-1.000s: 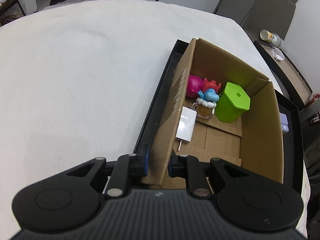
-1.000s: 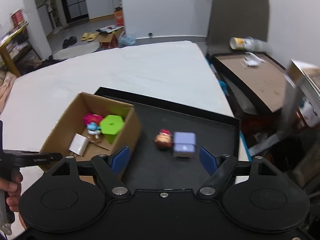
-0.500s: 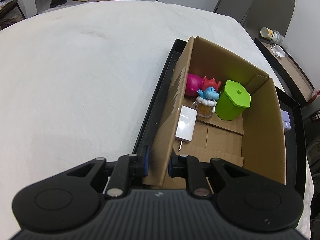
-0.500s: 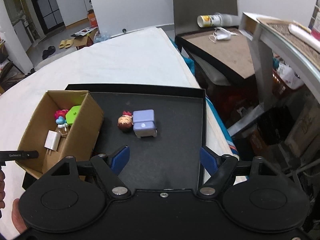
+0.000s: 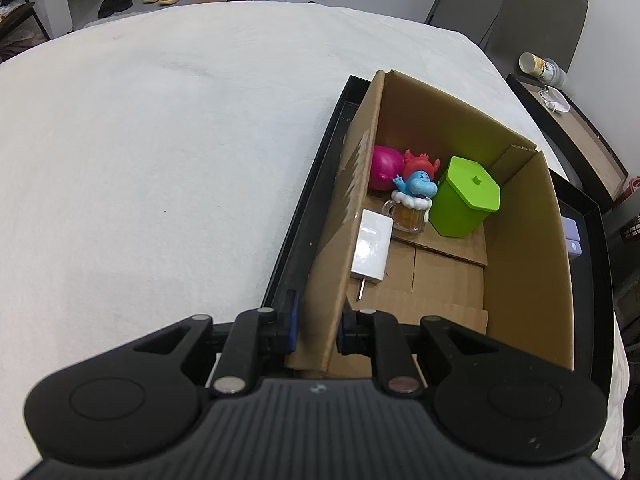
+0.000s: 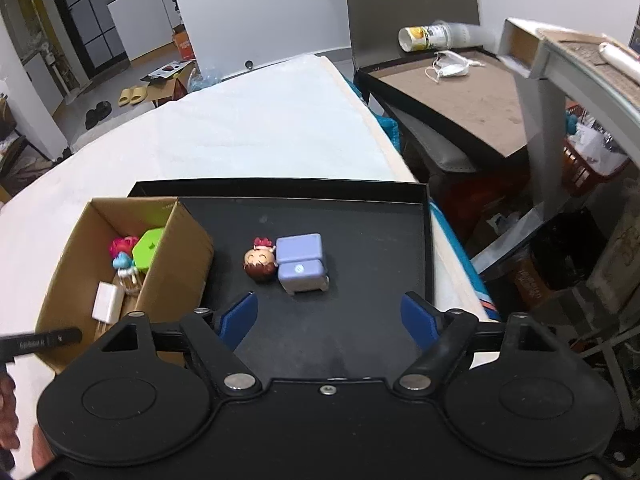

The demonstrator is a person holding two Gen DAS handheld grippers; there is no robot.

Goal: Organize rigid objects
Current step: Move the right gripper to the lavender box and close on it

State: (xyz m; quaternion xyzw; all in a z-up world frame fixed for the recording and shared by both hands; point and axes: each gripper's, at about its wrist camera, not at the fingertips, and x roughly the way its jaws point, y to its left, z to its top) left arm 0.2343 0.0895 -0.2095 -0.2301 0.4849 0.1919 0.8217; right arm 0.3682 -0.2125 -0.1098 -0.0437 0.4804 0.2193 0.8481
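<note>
An open cardboard box stands at the left end of a black tray. It holds a green lidded container, a pink toy, a blue figure in a small mug and a white charger. My left gripper is shut on the box's near left wall. On the tray, right of the box, lie a small doll head and a lilac block toy. My right gripper is open and empty, above the tray's near part.
The tray sits on a white-covered table. A side table with a tipped can and a mask stands at the right. Shelving and a red basket lie further right.
My right gripper has swung right and closer over the tray; the doll head and lilac toy now sit just ahead between its fingers. My left gripper keeps its hold on the box wall.
</note>
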